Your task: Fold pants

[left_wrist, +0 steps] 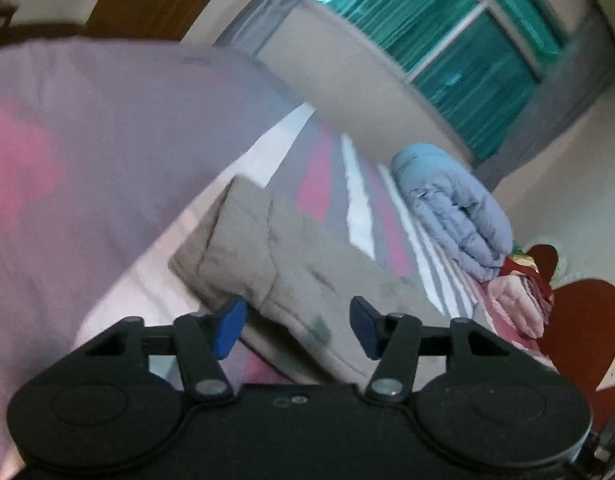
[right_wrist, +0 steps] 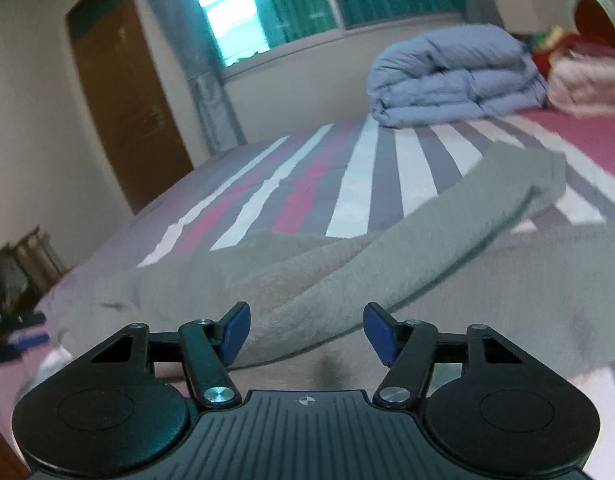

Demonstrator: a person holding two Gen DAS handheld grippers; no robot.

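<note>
Right wrist view: the right tongs (right_wrist: 305, 330) stand open, empty, over the grey pants (right_wrist: 347, 264) on the bed (right_wrist: 359, 176). The left tongs (left_wrist: 293, 326) likewise gape, holding nothing. We judge the fleecy cloth soft, light and limp, best pinched at a doubled edge.

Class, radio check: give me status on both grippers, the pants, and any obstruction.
Left gripper open, empty. Right gripper open, empty. Grey pants on striped bed, partly folded, unheld. Blue duvet far back, not in the way.
</note>
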